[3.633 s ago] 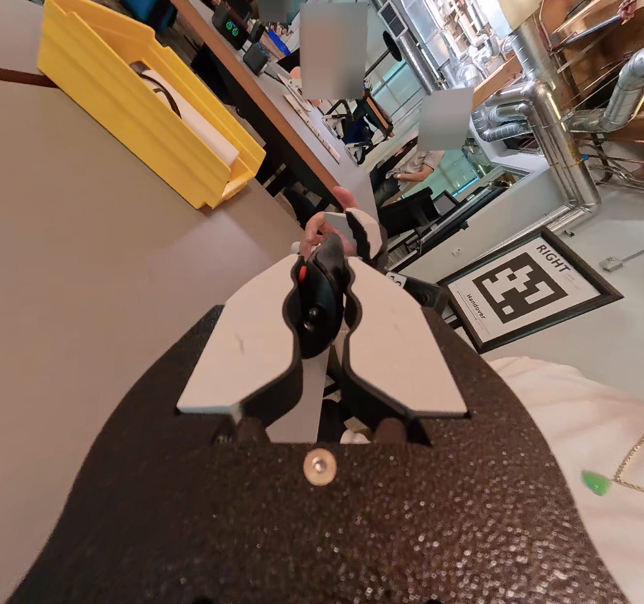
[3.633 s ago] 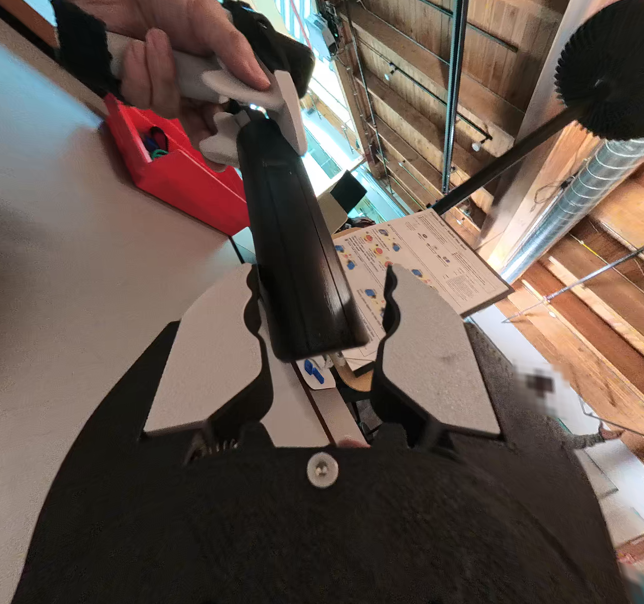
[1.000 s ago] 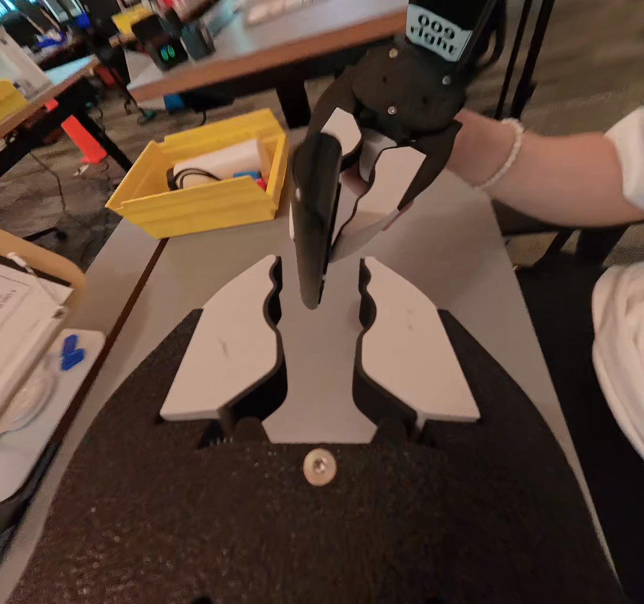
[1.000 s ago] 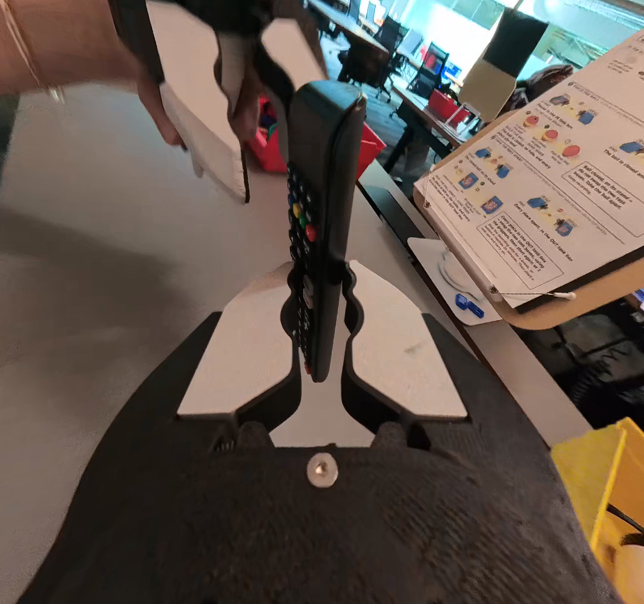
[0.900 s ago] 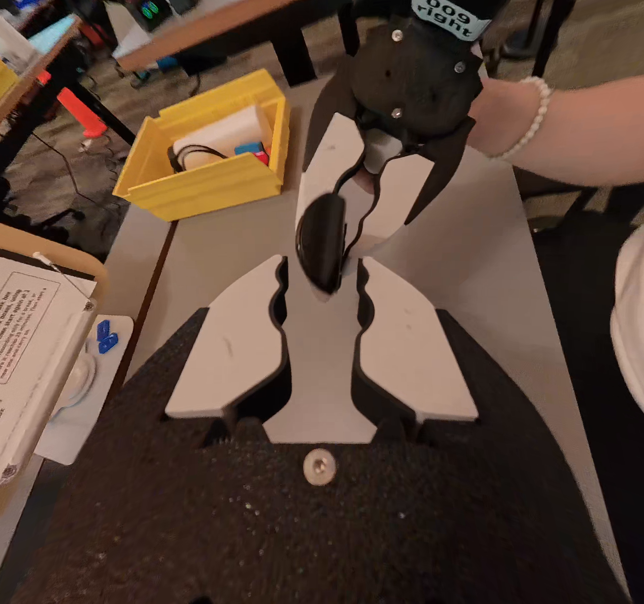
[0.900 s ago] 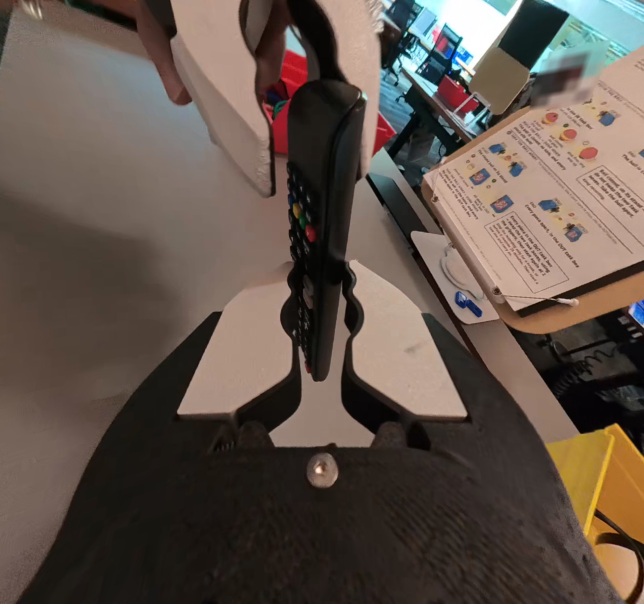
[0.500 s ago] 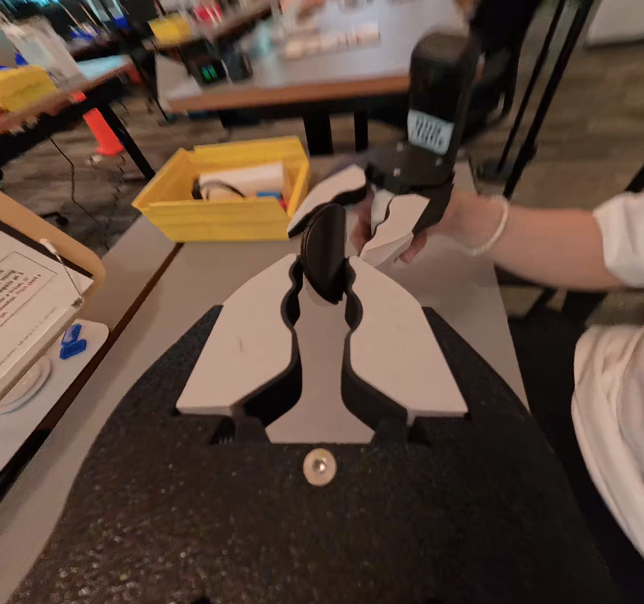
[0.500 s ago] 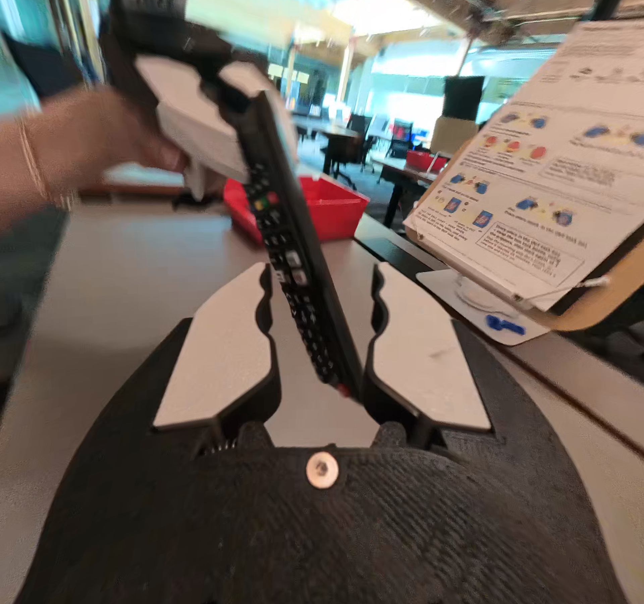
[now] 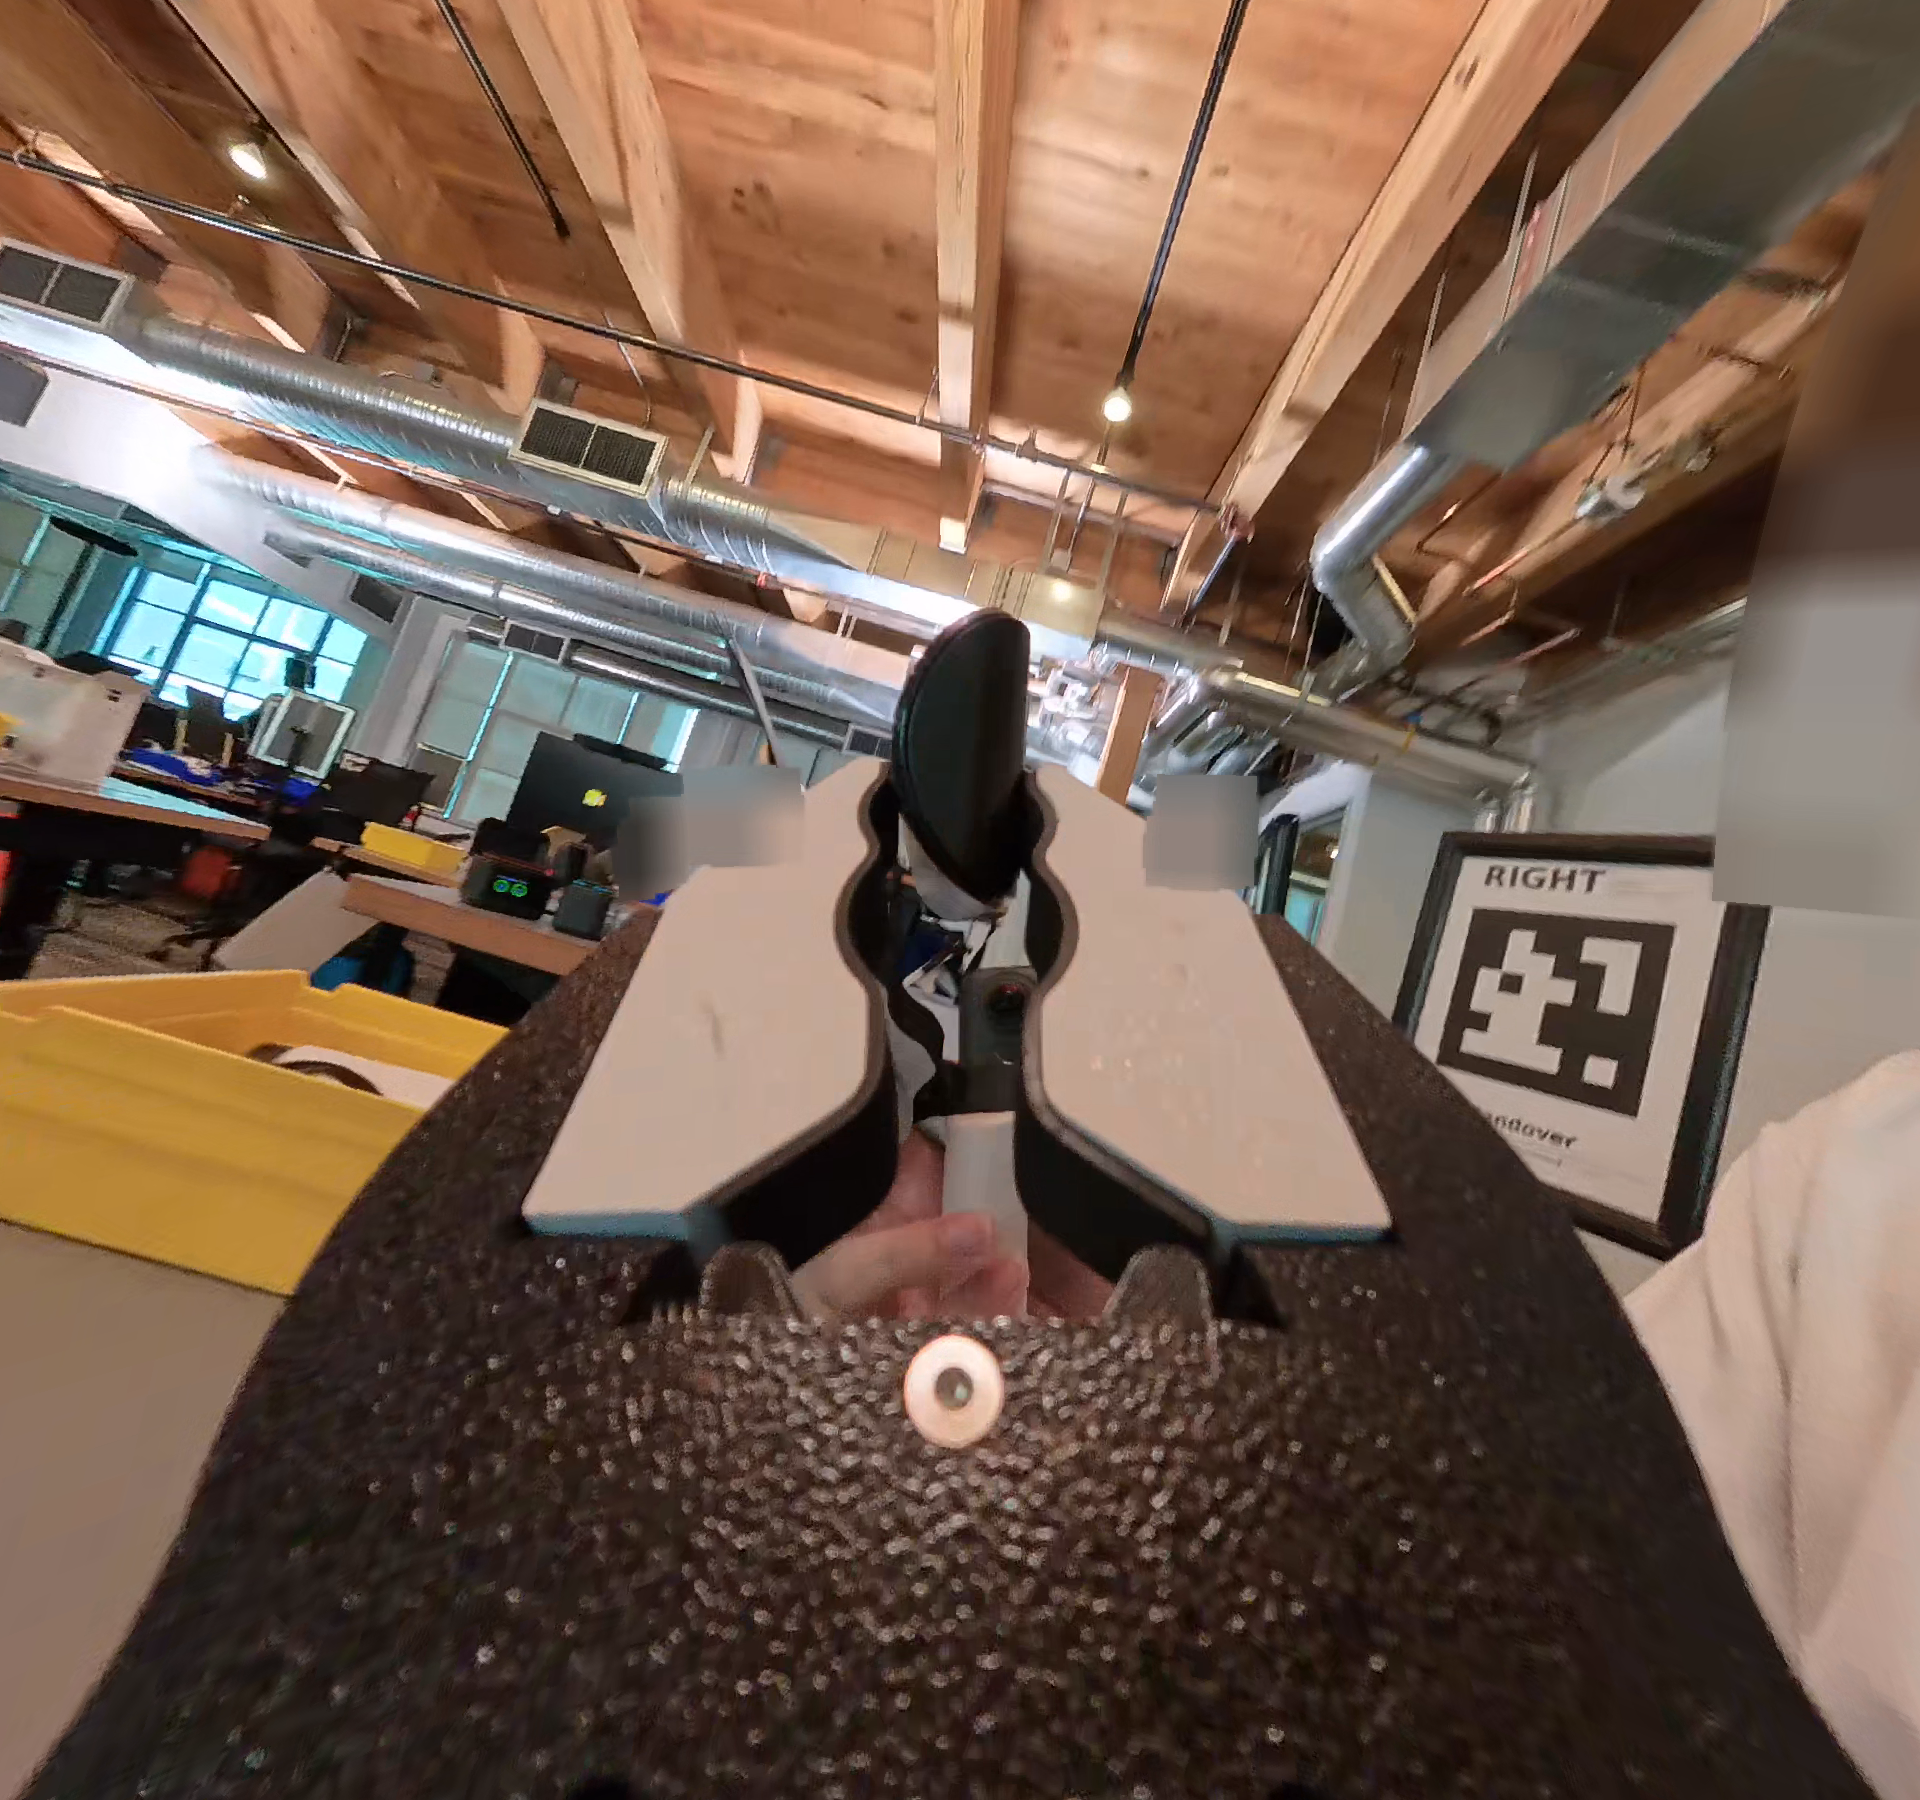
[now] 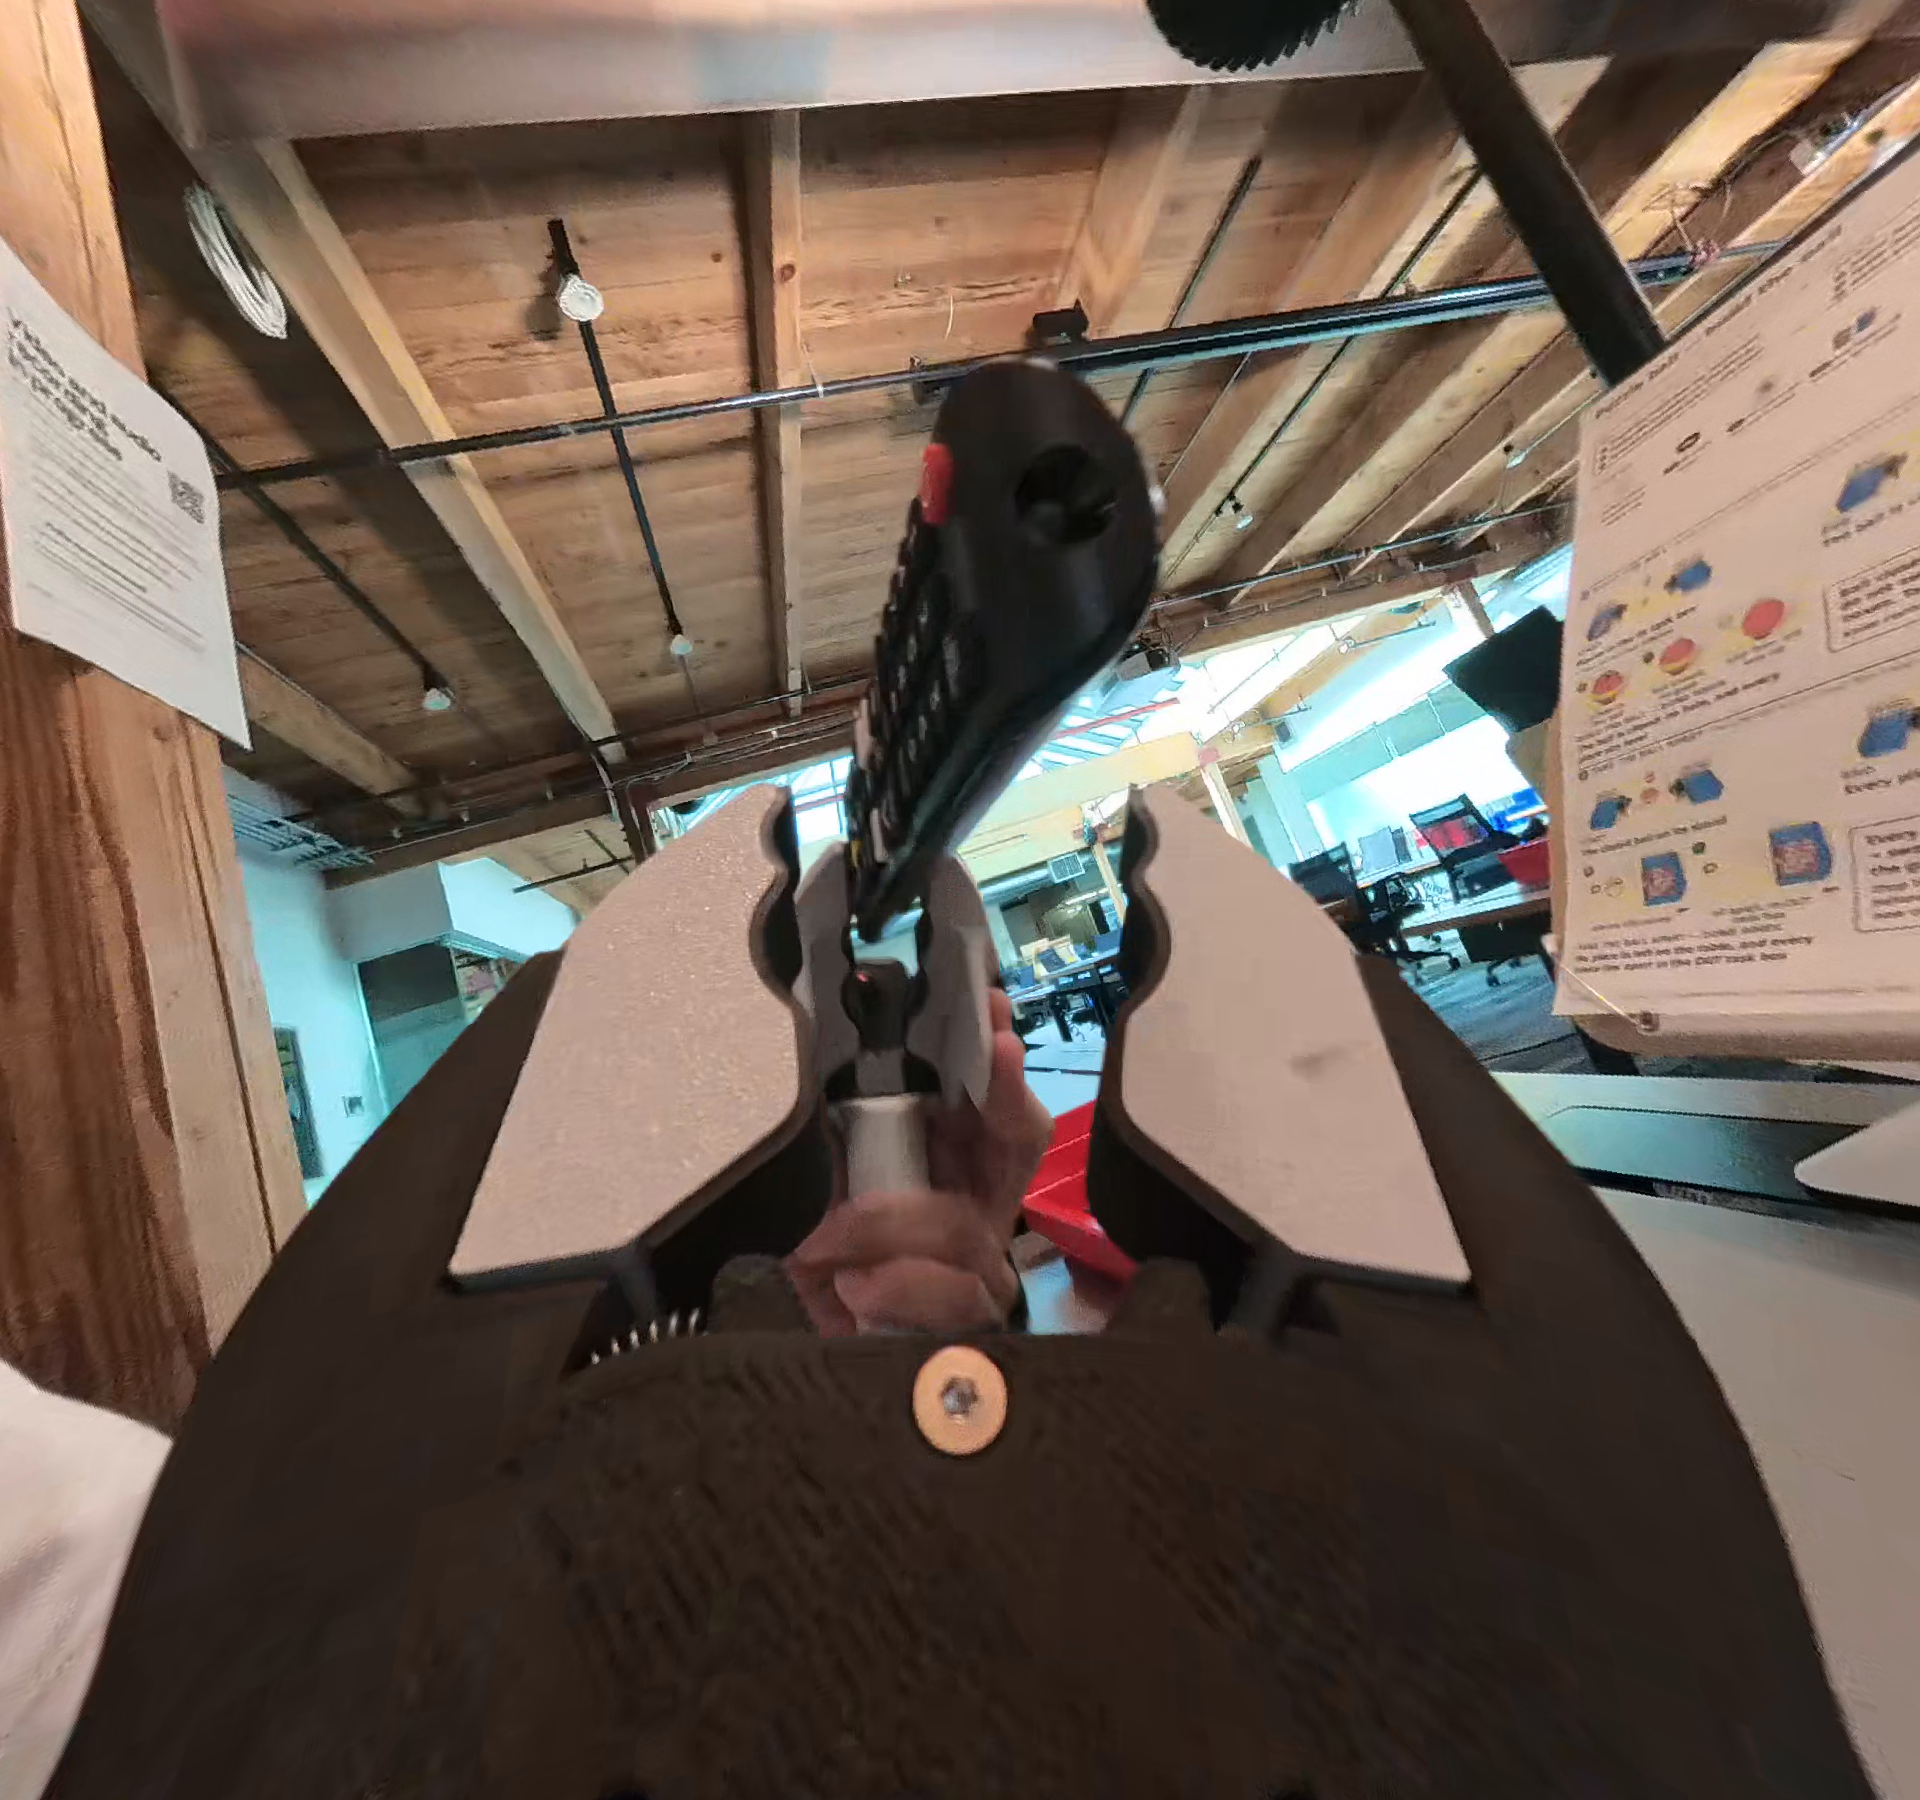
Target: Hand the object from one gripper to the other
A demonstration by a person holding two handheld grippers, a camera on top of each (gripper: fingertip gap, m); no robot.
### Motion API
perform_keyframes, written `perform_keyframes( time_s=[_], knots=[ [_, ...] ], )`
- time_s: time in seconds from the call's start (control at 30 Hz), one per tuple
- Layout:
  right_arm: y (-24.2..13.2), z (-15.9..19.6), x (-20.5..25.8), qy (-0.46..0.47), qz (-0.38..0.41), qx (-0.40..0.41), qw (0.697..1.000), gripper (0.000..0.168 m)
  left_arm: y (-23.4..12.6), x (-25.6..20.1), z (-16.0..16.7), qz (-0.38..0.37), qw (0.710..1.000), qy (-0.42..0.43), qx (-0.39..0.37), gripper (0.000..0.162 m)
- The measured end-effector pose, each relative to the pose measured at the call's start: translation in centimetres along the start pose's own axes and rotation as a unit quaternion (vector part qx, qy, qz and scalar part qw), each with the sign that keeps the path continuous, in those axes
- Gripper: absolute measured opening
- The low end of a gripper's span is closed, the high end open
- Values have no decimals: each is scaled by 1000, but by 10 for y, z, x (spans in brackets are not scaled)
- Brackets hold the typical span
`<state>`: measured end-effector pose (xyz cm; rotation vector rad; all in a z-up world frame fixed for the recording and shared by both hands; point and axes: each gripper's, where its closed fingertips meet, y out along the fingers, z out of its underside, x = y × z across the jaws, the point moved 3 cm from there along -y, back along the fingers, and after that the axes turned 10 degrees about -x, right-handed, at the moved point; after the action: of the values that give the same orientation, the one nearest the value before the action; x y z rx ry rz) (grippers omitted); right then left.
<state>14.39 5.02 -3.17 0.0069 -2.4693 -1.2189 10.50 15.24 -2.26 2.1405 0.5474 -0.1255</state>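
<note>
The object is a black remote control. In the left wrist view my left gripper (image 9: 956, 794) is shut on one end of the remote (image 9: 961, 753), which sticks up towards the ceiling. In the right wrist view the remote (image 10: 997, 628), with its buttons and a red key, stands tilted beyond my right gripper (image 10: 961, 810). The right gripper's jaws are wide apart and hold nothing. The left gripper (image 10: 888, 883) grips the remote's lower end just past the right fingertips. A hand (image 10: 925, 1220) holds its handle.
A yellow bin (image 9: 156, 1106) stands on the grey table (image 9: 104, 1438) at the left. A framed marker sign (image 9: 1558, 1012) leans at the right. A red bin (image 10: 1070, 1200), an instruction sheet (image 10: 1745, 711) and a wooden post (image 10: 94, 919) surround the right gripper.
Both grippers have tilted up towards the ceiling. The remote has left the right gripper's jaws, which have opened wider. The left gripper stays shut on it.
</note>
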Motion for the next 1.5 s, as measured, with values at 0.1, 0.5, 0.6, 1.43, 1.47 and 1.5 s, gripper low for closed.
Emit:
perform_keyframes(
  time_s=[0.1,0.5,0.6,1.43,1.47,1.5],
  knots=[
    [0,-2,4,4,-3,-23,1000,41,-4,2,19,-3,1000,-27,-16,21],
    [-9,-5,-15,-119,35,167,978,23,-17,22,34,-71,962,151,217,53],
    [-18,4,-23,-195,50,262,944,23,-12,21,26,-81,930,207,294,54],
    [-14,43,-20,-333,48,282,899,49,19,26,12,-185,951,128,212,22],
    [-13,43,-24,-360,64,275,889,50,18,28,11,-211,949,125,199,22],
    [-14,47,-27,-381,73,281,878,53,17,31,10,-237,946,120,187,22]
  ],
)
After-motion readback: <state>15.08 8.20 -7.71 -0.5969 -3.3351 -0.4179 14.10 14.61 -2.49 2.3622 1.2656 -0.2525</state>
